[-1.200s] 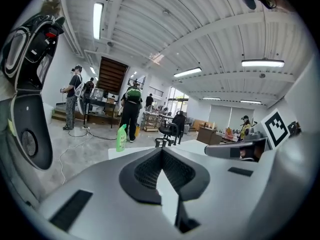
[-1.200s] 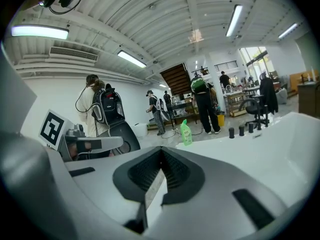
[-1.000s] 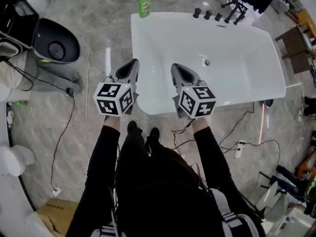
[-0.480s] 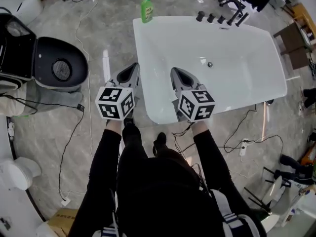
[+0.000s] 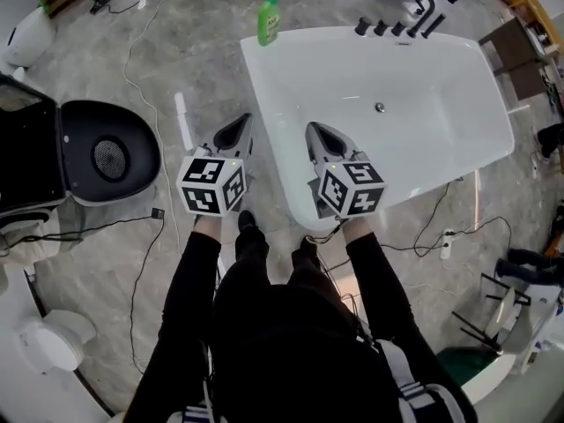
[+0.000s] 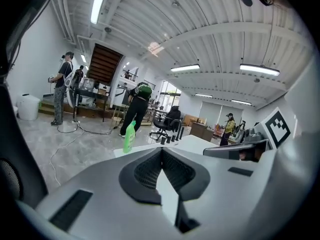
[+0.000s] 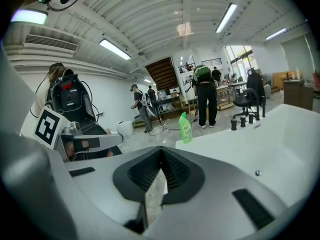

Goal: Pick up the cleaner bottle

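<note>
The cleaner bottle (image 5: 269, 20) is green with a green cap and stands upright on the far left corner of the white bathtub (image 5: 458, 139). It also shows far ahead, as the bottle (image 6: 129, 137) in the left gripper view and the bottle (image 7: 185, 128) in the right gripper view. My left gripper (image 5: 236, 130) hangs over the floor just left of the tub, shut and empty. My right gripper (image 5: 319, 135) is over the tub's near left corner, also shut and empty. Both point toward the bottle and are well short of it.
A black open toilet seat (image 5: 110, 152) stands to the left. Cables (image 5: 141, 69) trail over the grey floor. Dark taps (image 5: 388, 26) line the tub's far rim, with a drain (image 5: 380, 107) inside. Several people (image 6: 136, 106) and an office chair (image 6: 167, 124) are beyond the bottle.
The person has stepped forward along the tub's left side. Both grippers went forward with them, staying shut; the right one now overlaps the tub's near corner.
</note>
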Available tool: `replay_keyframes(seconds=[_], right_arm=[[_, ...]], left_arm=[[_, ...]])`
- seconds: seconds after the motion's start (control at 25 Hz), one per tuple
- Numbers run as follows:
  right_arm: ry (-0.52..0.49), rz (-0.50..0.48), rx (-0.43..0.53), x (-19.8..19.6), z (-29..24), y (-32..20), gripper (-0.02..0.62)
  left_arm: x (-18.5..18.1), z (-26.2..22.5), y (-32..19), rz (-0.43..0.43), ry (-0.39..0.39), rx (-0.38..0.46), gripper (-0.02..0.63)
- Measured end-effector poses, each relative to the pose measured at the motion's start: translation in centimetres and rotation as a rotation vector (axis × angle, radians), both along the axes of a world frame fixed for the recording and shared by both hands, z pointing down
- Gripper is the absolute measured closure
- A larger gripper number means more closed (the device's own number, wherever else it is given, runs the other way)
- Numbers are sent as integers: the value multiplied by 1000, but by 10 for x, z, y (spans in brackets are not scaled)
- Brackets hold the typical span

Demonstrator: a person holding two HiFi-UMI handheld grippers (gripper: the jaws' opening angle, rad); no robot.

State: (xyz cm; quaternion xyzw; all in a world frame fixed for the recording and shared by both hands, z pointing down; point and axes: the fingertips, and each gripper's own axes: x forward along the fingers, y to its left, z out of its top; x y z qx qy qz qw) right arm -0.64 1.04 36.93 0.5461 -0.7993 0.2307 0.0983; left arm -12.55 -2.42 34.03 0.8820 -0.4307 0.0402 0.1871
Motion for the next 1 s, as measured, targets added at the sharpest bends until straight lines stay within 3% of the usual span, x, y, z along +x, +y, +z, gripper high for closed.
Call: replay_keyframes(seconds=[0.44, 1.0], right_arm=[[24, 132, -41, -4, 17, -24, 594], [34, 153, -51, 14, 26, -35, 594]], left_arm=[[-1, 19, -35, 109, -12, -33, 600], [16, 33, -56, 118, -42, -58, 599]])
